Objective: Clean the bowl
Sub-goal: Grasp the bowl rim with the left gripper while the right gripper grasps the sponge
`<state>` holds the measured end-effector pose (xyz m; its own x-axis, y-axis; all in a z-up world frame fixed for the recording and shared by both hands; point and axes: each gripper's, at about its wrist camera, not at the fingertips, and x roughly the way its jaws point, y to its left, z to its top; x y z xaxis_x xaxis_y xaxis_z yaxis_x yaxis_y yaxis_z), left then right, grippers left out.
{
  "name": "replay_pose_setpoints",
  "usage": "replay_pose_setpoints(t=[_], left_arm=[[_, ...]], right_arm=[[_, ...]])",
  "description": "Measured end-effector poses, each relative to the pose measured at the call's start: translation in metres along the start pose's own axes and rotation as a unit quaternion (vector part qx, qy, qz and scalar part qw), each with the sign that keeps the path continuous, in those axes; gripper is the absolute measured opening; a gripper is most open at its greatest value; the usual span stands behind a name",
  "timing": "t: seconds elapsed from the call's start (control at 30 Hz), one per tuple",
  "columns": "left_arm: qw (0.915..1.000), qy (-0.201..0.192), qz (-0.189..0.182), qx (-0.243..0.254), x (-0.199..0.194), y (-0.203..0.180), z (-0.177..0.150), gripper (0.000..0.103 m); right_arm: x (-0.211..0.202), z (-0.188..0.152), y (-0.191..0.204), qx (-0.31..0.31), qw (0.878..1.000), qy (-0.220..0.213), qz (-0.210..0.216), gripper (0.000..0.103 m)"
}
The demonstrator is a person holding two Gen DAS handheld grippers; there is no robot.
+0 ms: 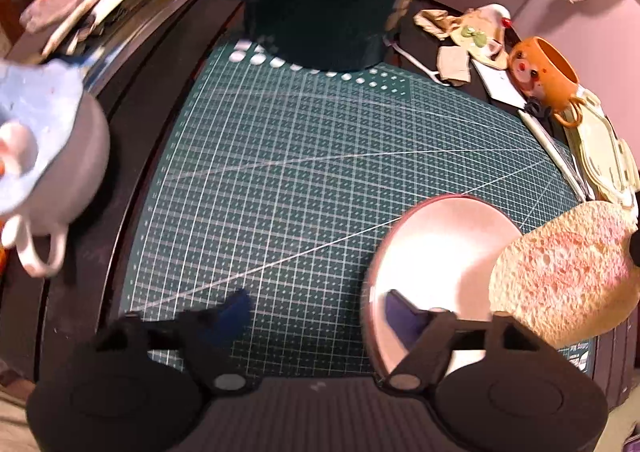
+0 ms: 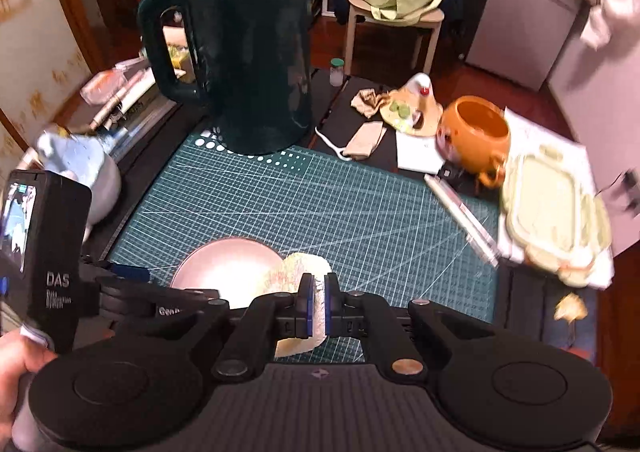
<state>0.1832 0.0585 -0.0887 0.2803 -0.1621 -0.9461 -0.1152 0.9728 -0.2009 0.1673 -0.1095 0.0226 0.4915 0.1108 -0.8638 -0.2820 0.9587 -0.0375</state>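
Note:
A pink bowl (image 1: 436, 248) stands on the green cutting mat (image 1: 280, 179), near its front right. My left gripper (image 1: 318, 312) is open wide. Its right finger (image 1: 404, 318) reaches over the near rim into the bowl, while the left finger (image 1: 234, 312) stays outside over the mat. A round yellow-pink sponge (image 1: 560, 272) hangs at the bowl's right rim. In the right wrist view my right gripper (image 2: 318, 304) is shut on that sponge (image 2: 296, 272), just right of the bowl (image 2: 228, 264). The left gripper's body (image 2: 48, 252) and a hand (image 2: 20, 356) show at the left.
A dark green kettle (image 2: 248, 63) stands at the mat's far edge. An orange mug (image 2: 476, 139) and a pale green container lid (image 2: 556, 211) lie to the right. A grey mug (image 1: 68, 155) with blue cloth sits left of the mat. Papers and clutter line the far left.

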Motion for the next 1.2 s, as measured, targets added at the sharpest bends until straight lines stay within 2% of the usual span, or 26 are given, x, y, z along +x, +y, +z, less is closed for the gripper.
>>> replay_pose_setpoints(t=[0.17,0.33,0.37,0.57,0.63,0.8,0.9,1.07,1.2], left_arm=[[0.9992,0.015,-0.035,-0.015,0.001,0.006,0.000,0.039],[0.9969,0.020,-0.075,-0.015,0.003,0.003,0.000,0.012],[0.9964,0.021,-0.080,-0.016,0.003,0.003,0.000,0.011],[0.9959,0.022,-0.086,-0.018,0.003,0.003,-0.001,0.011],[0.9959,0.021,-0.087,-0.018,0.003,0.003,0.000,0.011],[0.9943,0.022,-0.101,-0.027,0.004,0.004,-0.001,0.011],[0.9935,0.023,-0.107,-0.030,0.003,0.006,-0.002,0.012],[0.9932,0.023,-0.110,-0.029,0.002,0.004,-0.004,0.012],[0.9934,0.023,-0.109,-0.026,0.001,0.002,-0.005,0.012]], right_arm=[[0.006,0.011,0.033,-0.029,0.999,0.012,-0.044,0.004],[0.018,0.006,0.038,-0.016,0.998,0.017,-0.055,0.004],[0.020,0.005,0.039,-0.013,0.998,0.018,-0.056,0.004],[0.020,0.006,0.037,0.007,0.998,0.019,-0.056,0.005],[0.017,0.007,0.035,0.012,0.998,0.017,-0.058,0.011],[0.012,0.010,0.031,0.018,0.998,0.015,-0.063,0.040],[0.014,0.014,0.028,0.018,0.997,0.029,-0.062,0.045],[0.035,0.011,0.025,0.029,0.997,0.066,-0.039,0.046],[0.050,0.006,0.026,0.030,0.996,0.082,-0.037,0.046]])
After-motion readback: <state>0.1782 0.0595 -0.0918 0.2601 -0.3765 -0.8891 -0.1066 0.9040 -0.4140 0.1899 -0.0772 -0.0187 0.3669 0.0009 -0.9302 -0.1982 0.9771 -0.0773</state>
